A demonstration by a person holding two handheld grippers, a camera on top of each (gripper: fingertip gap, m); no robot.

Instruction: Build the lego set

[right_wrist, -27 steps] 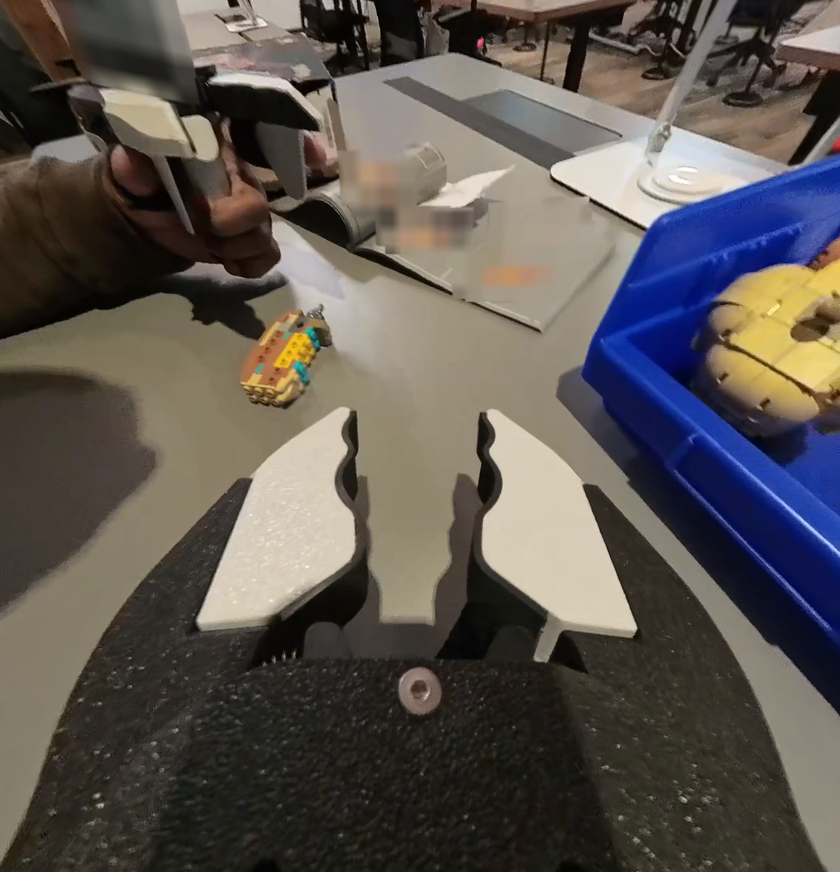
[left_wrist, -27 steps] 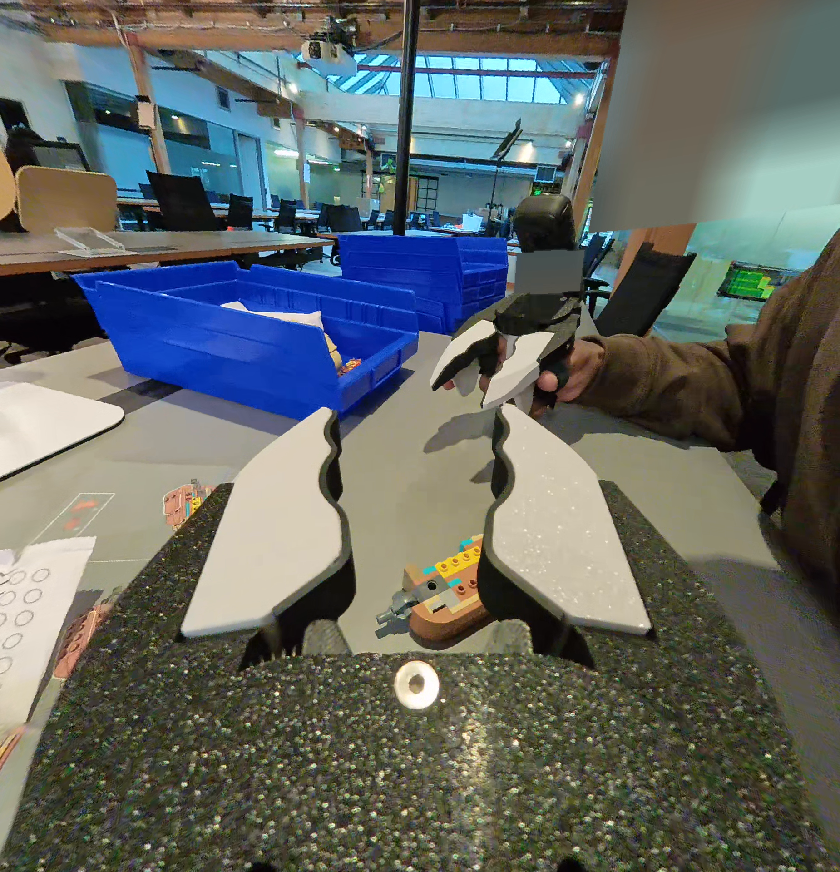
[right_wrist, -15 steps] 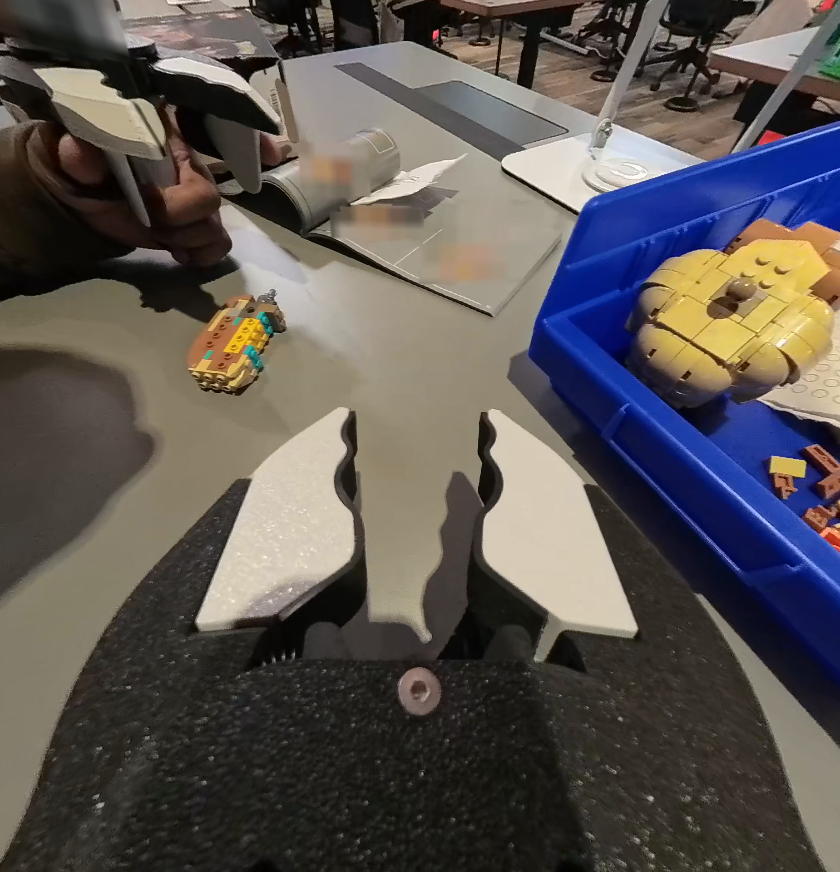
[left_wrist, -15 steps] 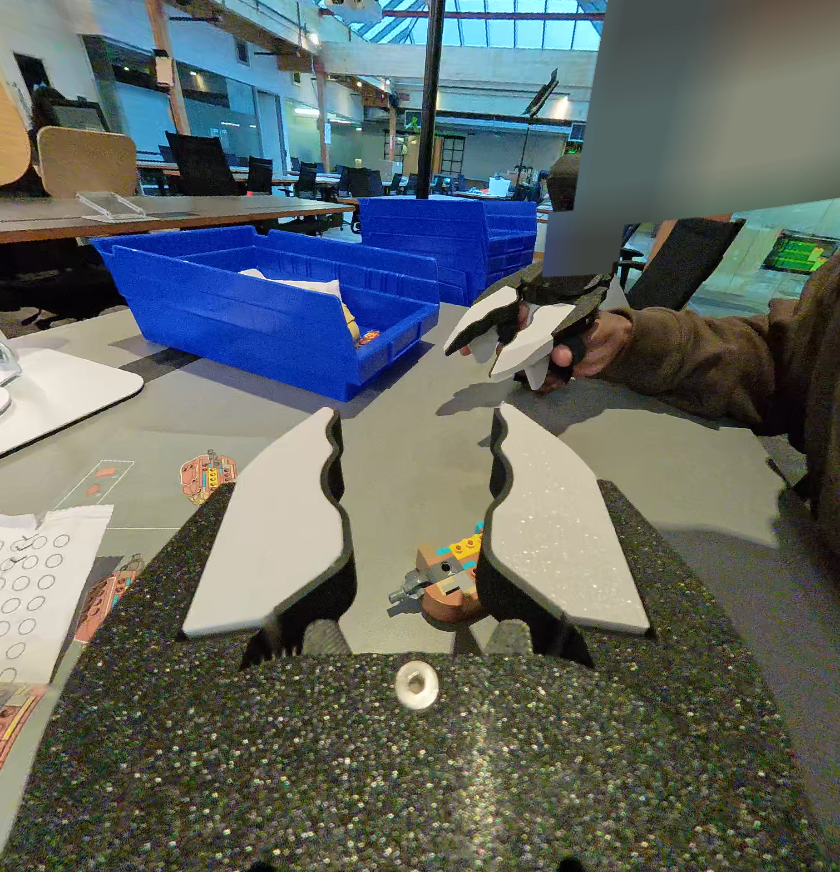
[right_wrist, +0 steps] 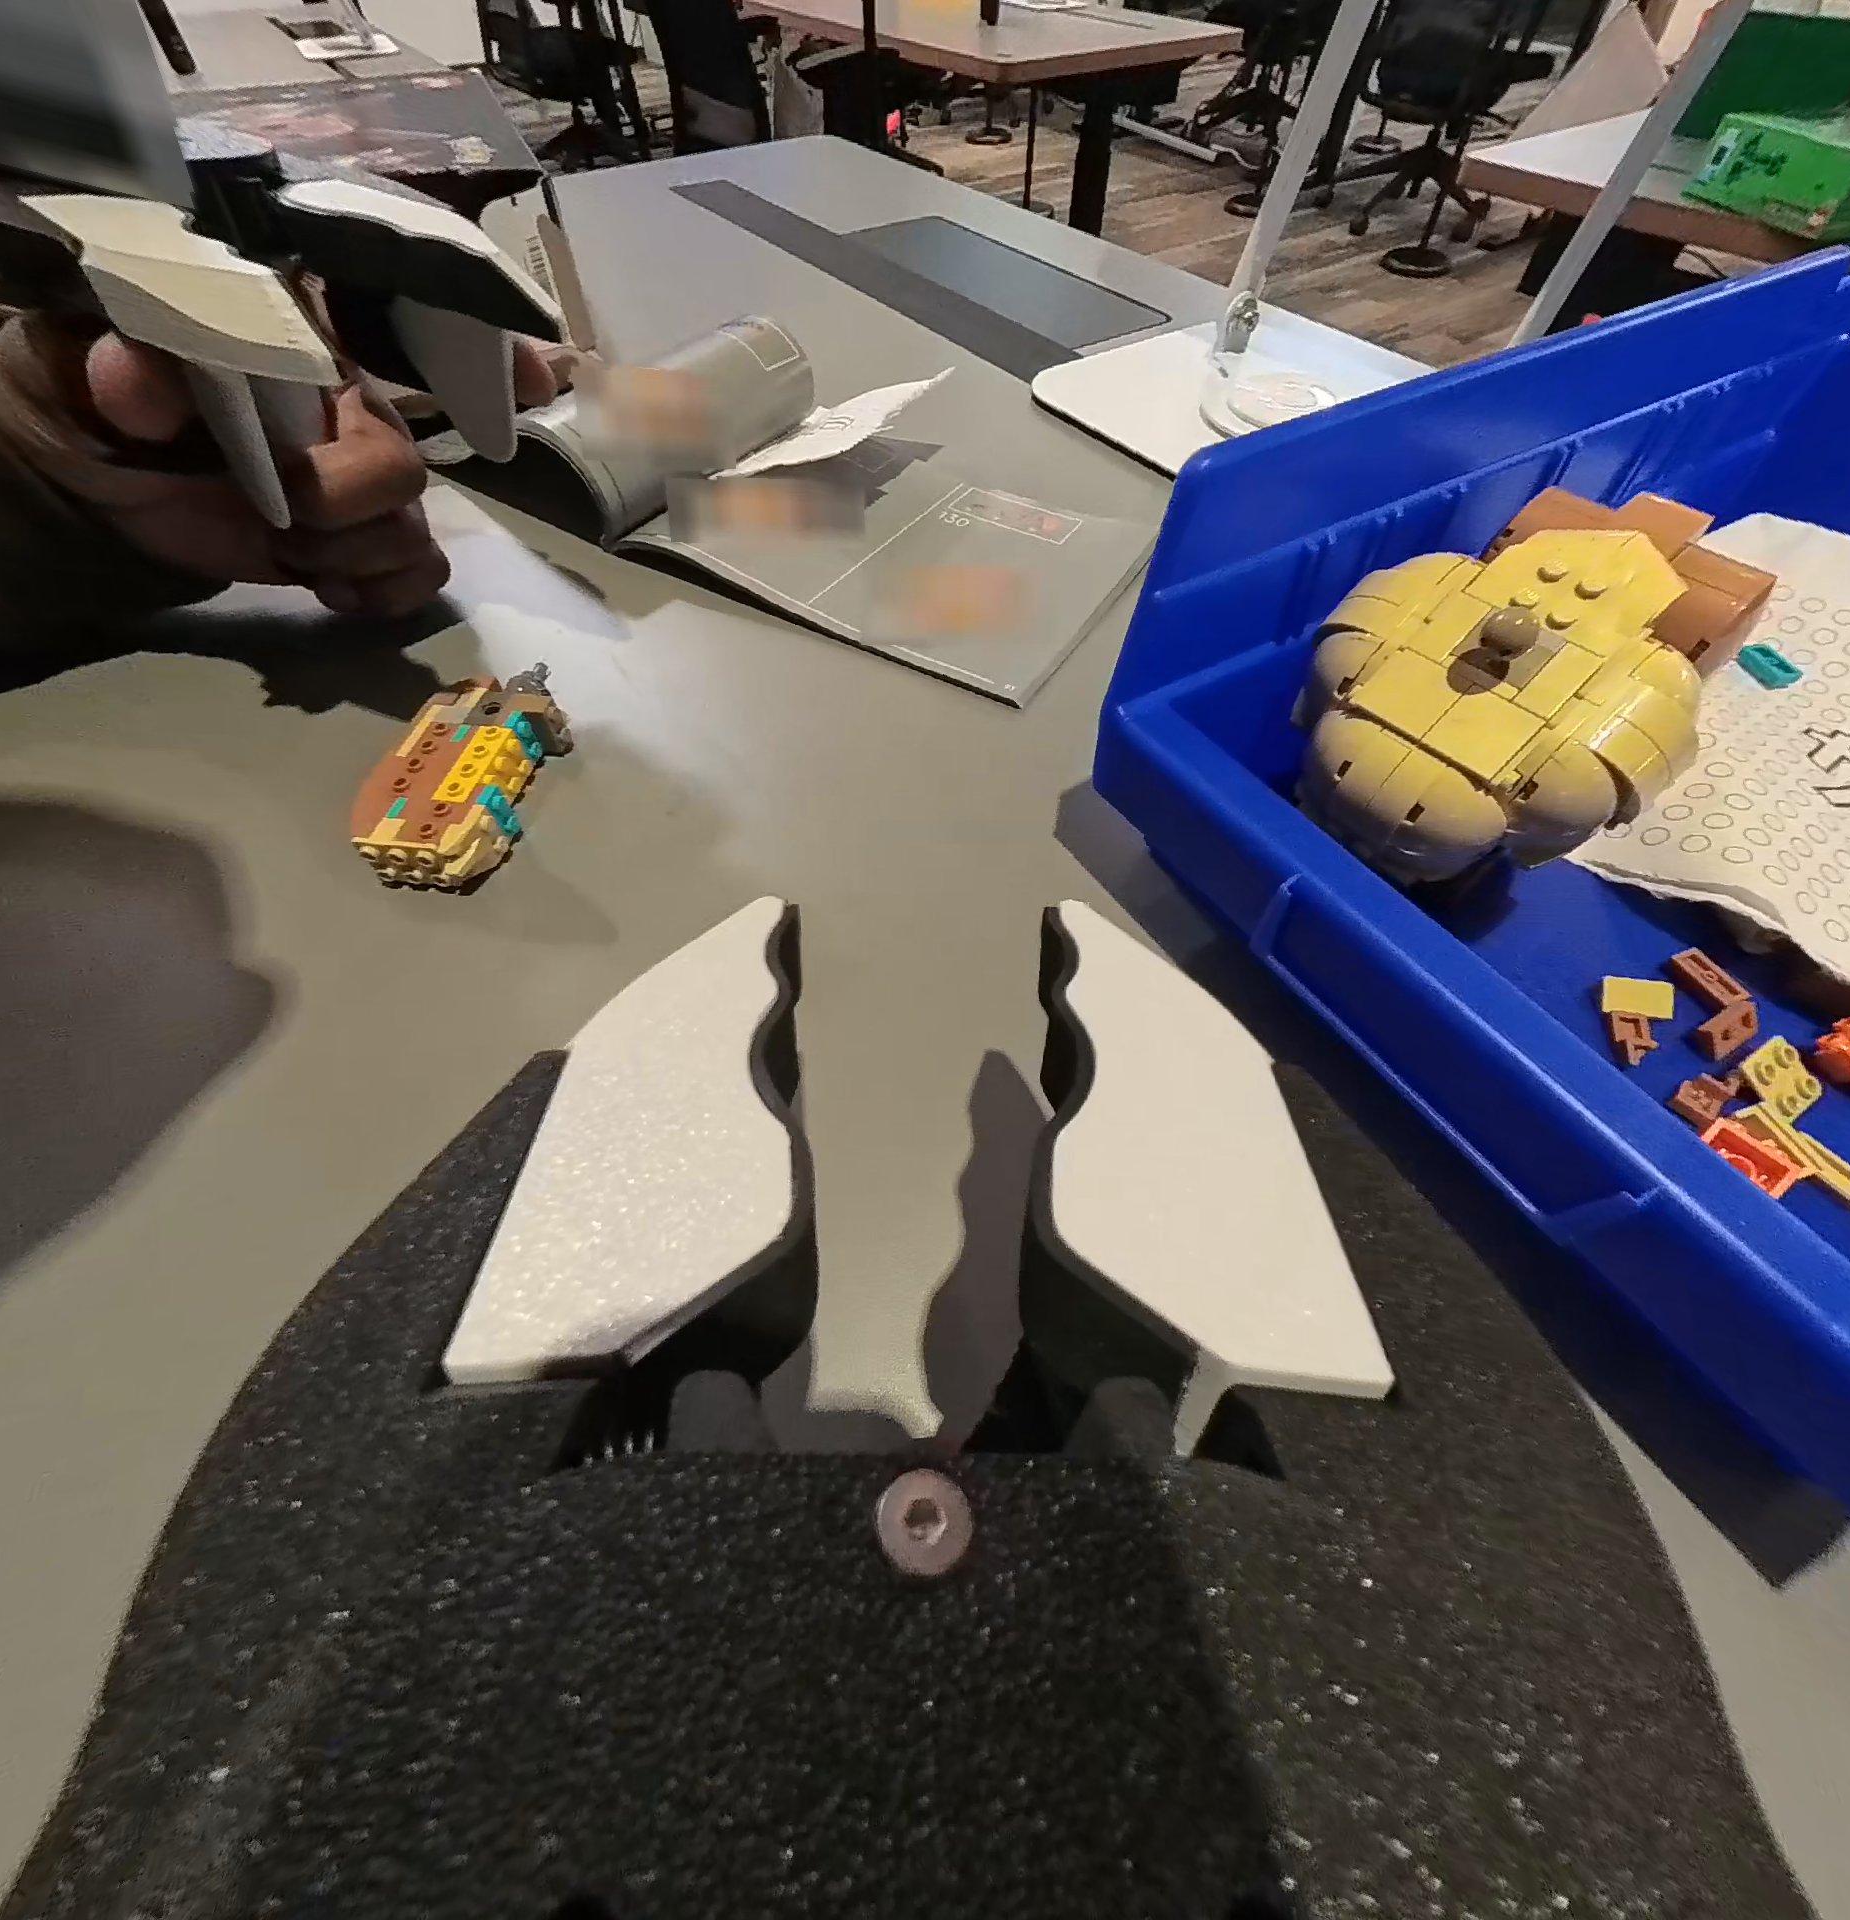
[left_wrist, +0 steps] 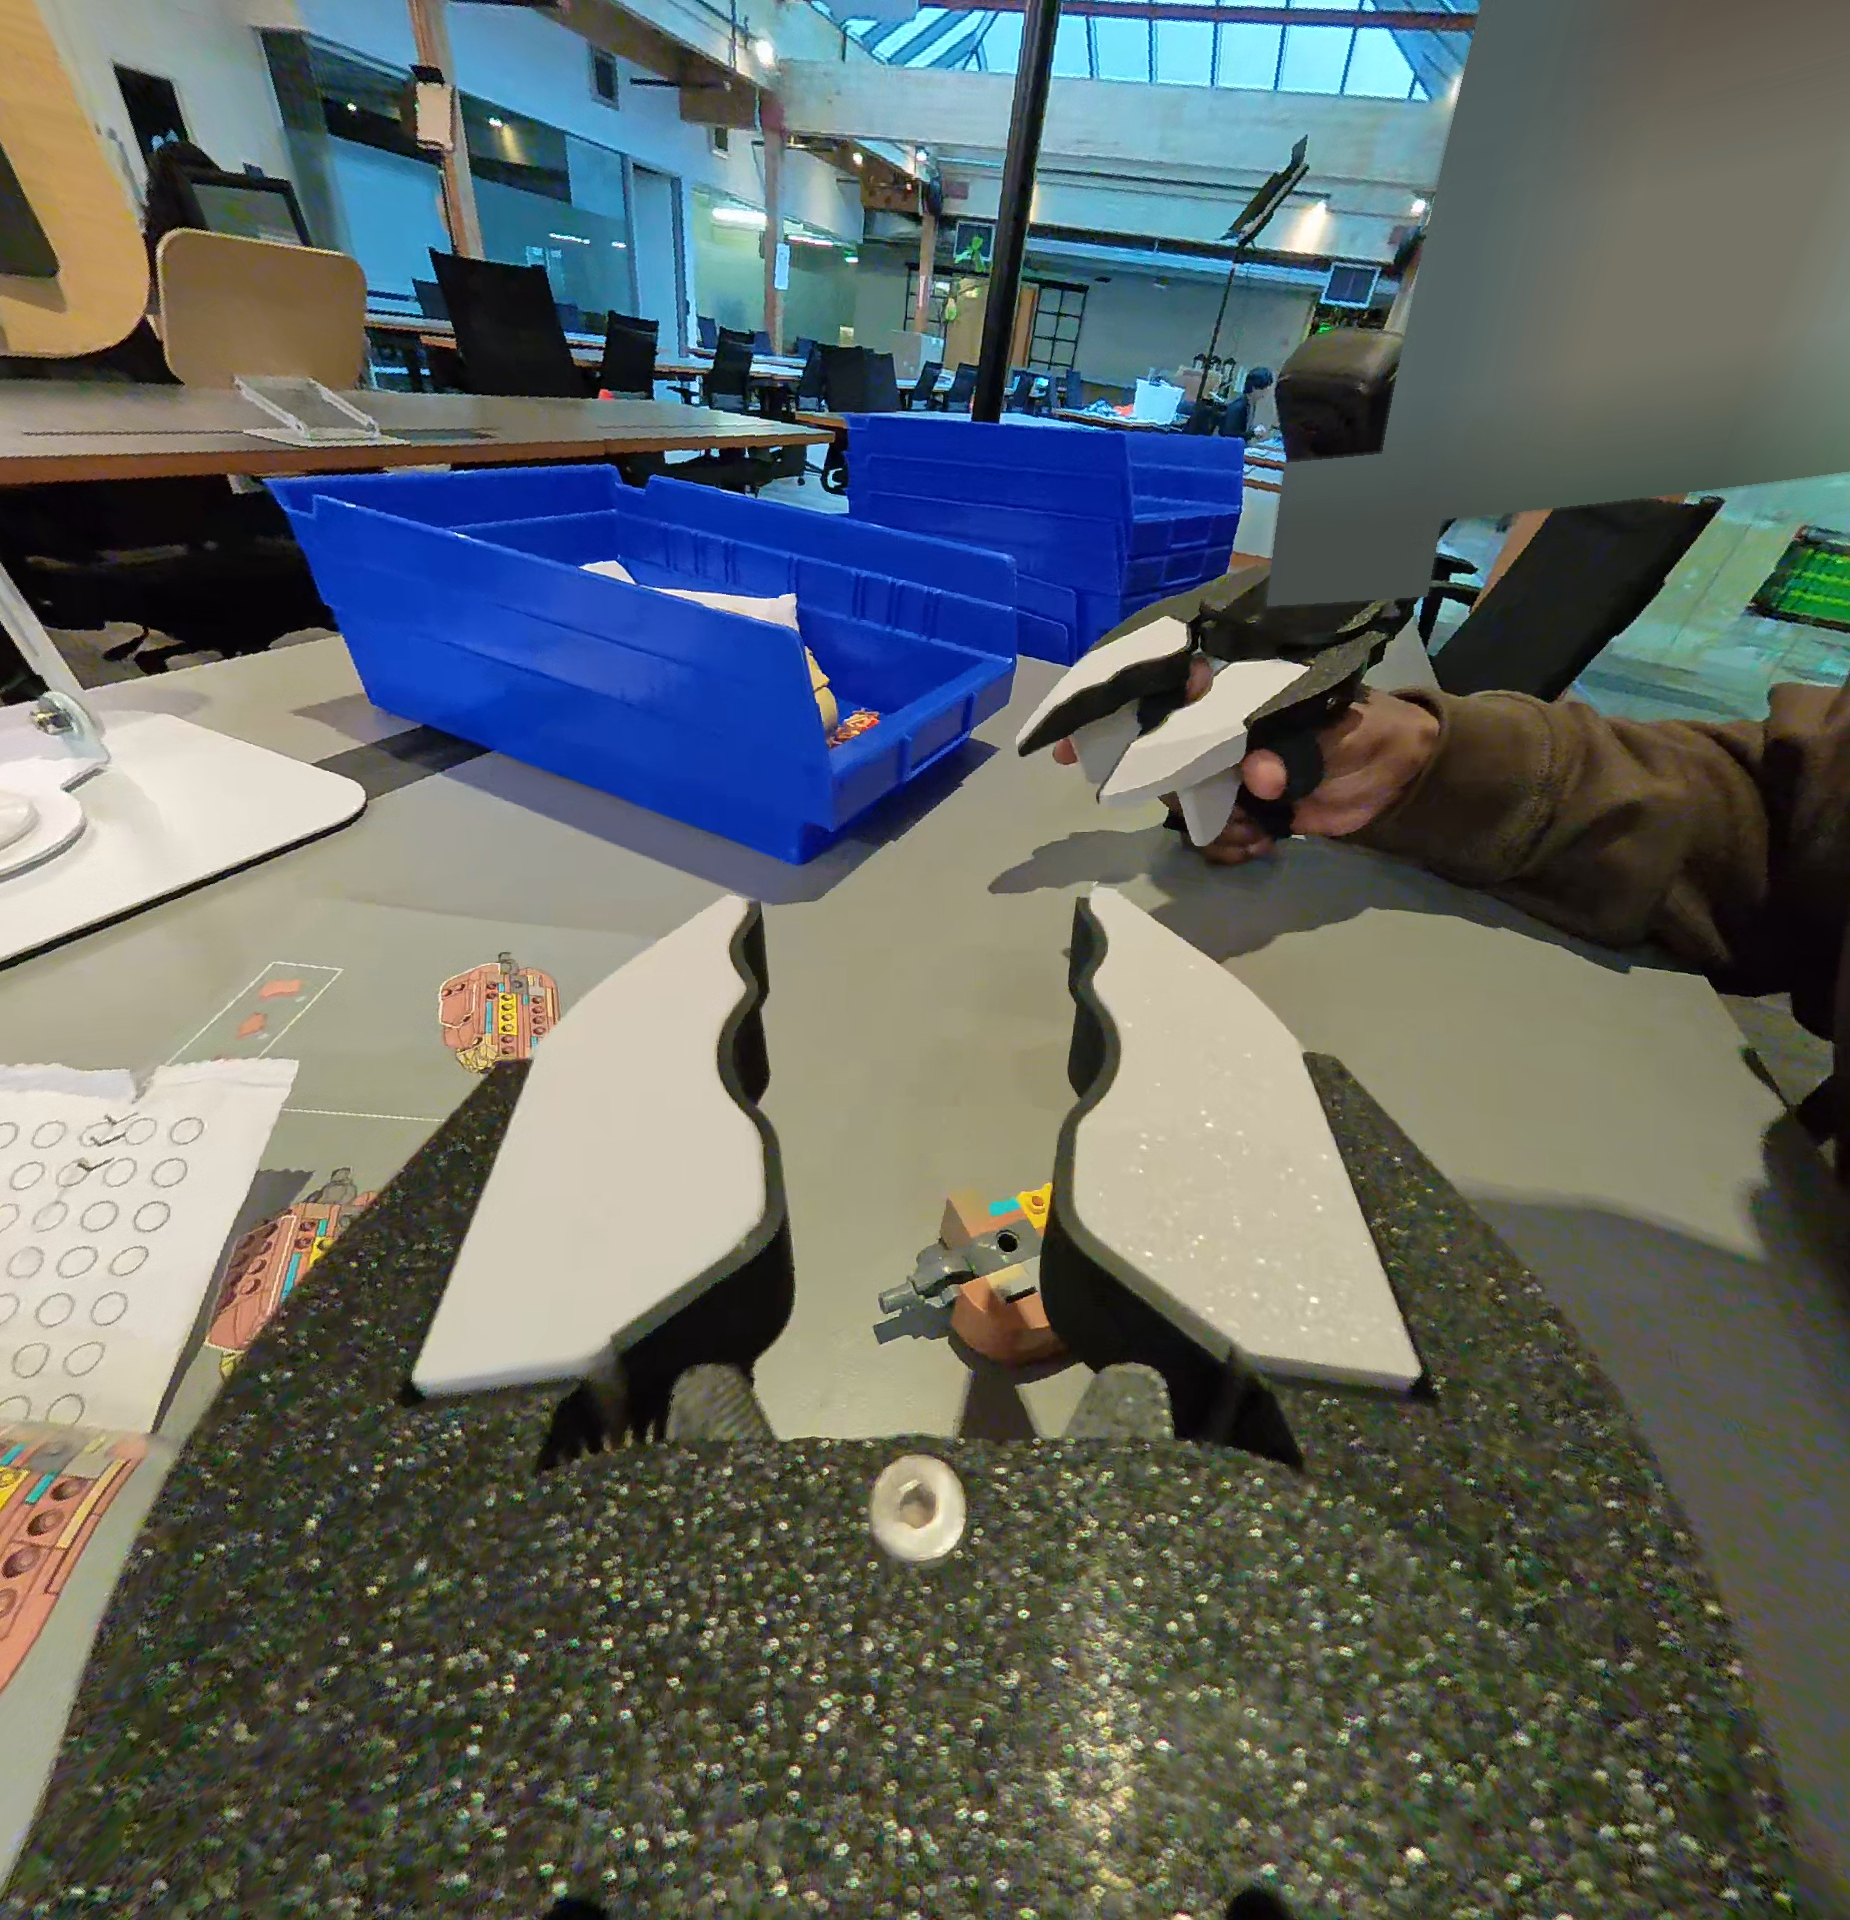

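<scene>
L claw [left_wrist: 916, 935] agape over sm. lego build [left_wrist: 988, 1273]

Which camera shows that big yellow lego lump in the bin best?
The right wrist view: the yellow lump lies fully exposed inside the bin. The left wrist view shows only a yellow sliver above the bin wall.

Lego pieces on the table and in the blue bin

A small brown, yellow and teal lego build [right_wrist: 459, 784] lies flat on the grey table, a grey peg sticking out one end. A big round yellow lego build [right_wrist: 1492, 717] sits in the blue bin [right_wrist: 1420, 997], with loose bricks [right_wrist: 1752, 1091] scattered on the bin floor near it
</scene>
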